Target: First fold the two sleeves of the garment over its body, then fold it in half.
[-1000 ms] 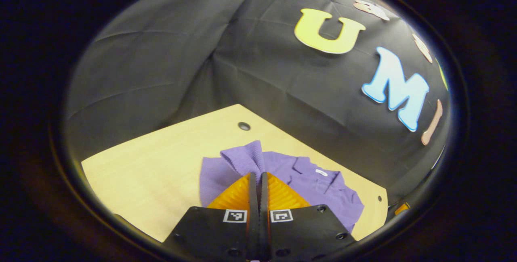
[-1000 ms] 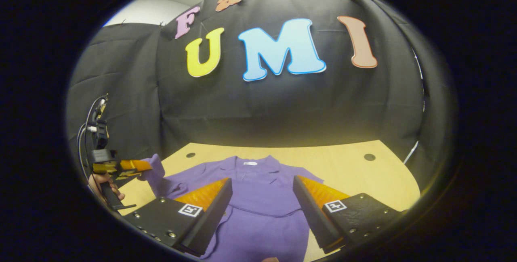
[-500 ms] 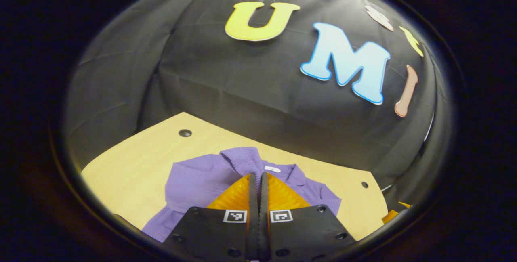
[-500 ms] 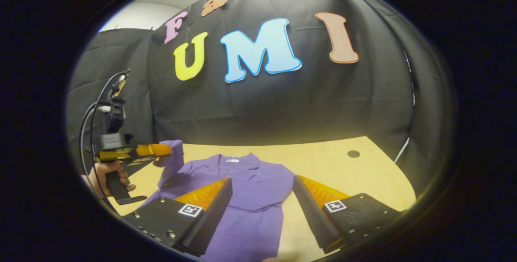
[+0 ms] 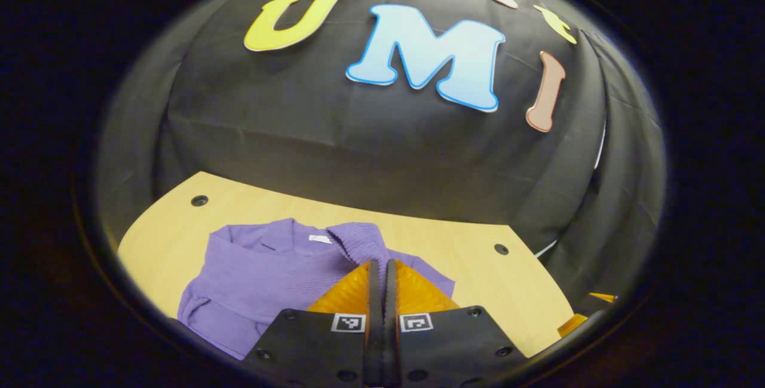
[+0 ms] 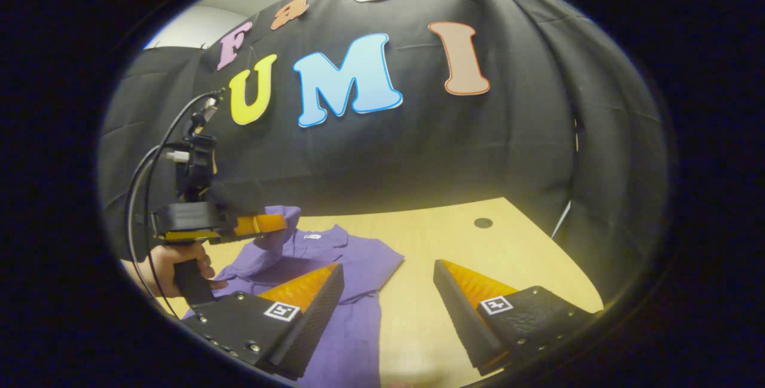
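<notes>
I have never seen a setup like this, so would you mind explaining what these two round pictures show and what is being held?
There is no robot here: a person holds a two-finger gripper in each hand, and a fisheye camera rides on each one, looking along its fingers.

In the left gripper view, the left gripper shows at the bottom, its fingers shut on the ribbed cuff of a sleeve.

The right gripper view shows the right gripper open and holding nothing. Farther off, it also shows the left gripper with the hand holding it, lifting that sleeve above the garment.

The purple garment lies on a light wooden table, collar toward the black cloth wall.
</notes>
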Action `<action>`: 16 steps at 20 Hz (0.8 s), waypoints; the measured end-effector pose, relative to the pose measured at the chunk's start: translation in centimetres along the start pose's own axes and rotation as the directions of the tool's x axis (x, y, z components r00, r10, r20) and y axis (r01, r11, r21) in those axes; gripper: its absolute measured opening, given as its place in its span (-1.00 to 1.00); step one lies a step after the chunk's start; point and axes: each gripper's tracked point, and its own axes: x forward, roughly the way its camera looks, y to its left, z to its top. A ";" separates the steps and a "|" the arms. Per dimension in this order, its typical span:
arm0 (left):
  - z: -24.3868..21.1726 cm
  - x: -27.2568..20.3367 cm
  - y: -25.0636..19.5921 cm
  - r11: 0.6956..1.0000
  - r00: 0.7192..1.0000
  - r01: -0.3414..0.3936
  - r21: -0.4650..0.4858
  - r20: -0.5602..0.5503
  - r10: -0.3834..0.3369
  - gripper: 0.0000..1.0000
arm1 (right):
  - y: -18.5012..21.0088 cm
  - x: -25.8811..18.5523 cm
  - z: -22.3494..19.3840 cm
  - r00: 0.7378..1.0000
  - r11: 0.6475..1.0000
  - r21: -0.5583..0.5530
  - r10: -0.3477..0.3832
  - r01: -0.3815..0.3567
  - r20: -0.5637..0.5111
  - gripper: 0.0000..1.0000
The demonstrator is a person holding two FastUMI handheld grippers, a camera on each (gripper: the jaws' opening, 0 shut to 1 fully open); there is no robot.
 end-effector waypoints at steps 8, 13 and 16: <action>-3.2 2.7 -0.1 0.998 0.994 0.056 0.030 -0.097 -0.053 -0.87 | -1.7 -5.2 1.1 0.985 0.985 -0.044 -0.164 0.166 0.046 0.87; -2.3 1.7 -0.5 0.991 0.991 0.115 0.069 -0.076 -0.110 -0.36 | -0.7 -8.0 1.7 0.974 0.975 -0.038 -0.214 0.217 0.073 0.87; -1.4 -0.7 0.1 0.990 0.992 0.120 0.074 -0.043 -0.117 0.66 | 0.4 -8.9 2.3 0.969 0.972 -0.040 -0.227 0.231 0.094 0.87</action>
